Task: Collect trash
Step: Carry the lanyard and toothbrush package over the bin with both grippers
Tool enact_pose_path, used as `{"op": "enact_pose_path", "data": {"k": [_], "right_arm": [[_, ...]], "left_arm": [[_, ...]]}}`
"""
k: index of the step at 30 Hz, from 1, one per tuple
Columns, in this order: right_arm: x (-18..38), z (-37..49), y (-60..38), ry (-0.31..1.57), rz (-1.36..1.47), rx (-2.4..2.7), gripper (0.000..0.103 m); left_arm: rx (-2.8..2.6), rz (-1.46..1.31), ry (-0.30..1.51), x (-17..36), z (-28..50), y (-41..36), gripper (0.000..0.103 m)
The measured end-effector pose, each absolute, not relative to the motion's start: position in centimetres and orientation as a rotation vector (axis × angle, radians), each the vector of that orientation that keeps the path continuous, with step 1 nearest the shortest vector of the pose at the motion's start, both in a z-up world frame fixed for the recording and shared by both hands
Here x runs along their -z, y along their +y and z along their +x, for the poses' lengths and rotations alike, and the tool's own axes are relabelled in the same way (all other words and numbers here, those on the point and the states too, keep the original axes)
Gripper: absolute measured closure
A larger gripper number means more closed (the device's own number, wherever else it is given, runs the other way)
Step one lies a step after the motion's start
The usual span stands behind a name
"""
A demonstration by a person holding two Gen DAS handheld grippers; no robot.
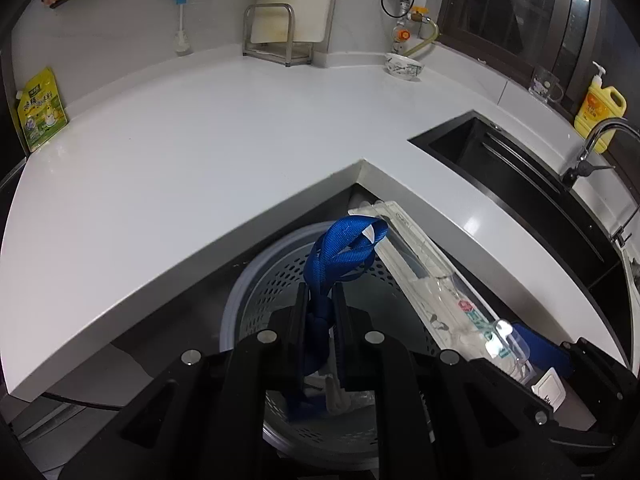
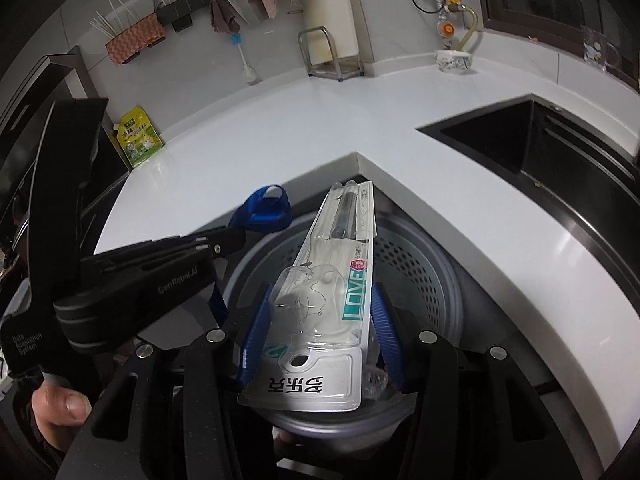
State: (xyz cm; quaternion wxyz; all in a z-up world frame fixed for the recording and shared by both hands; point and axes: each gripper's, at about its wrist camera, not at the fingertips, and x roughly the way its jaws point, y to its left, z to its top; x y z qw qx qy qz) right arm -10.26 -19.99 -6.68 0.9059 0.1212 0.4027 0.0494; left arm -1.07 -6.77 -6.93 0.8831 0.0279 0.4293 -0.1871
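The left claw (image 1: pixel 318 320) is seen clamped narrow on a knotted blue strap (image 1: pixel 340 252); the strap's loop stands up past the fingertips and its tail hangs below them. In the right wrist view a thumb and fingers of the hand (image 2: pixel 56 408) on the left claw's handle are seen at the lower left. The right claw (image 2: pixel 320 320) is held about half wide, its blue pads (image 2: pixel 256 328) pressed against both long edges of a clear blister pack (image 2: pixel 336 280) marked "LOVE" in teal. The pack is tilted, its card end nearest the camera and its far end raised toward the bench corner.

Both claws are held above a perforated bin (image 1: pixel 280 280), which stands on the floor in the inner corner of the L-shaped white bench (image 1: pixel 180 152). Some clear plastic is glimpsed inside the bin, but what it is cannot be told.

Farther off, a black sink (image 1: pixel 500 168) is set into the bench's right arm, with a tap (image 1: pixel 592 148) beside it and a yellow soap bottle (image 1: pixel 600 108) behind. A yellow-green pouch (image 1: pixel 40 108) is propped at the bench's left end. At the back wall a metal rack (image 1: pixel 276 36) holding a cutting board and a patterned bowl (image 1: pixel 404 66) are seen.
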Motion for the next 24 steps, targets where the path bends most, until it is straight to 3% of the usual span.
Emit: {"op": "enact_pose_path", "data": {"k": [24], "right_arm": [[12.4,-8.9,-21.0,0.951,0.339,-0.108,0.055]], "left_arm": [[0.361,0.105,0.967,12.0,-0.4,-7.4,0.091]]}}
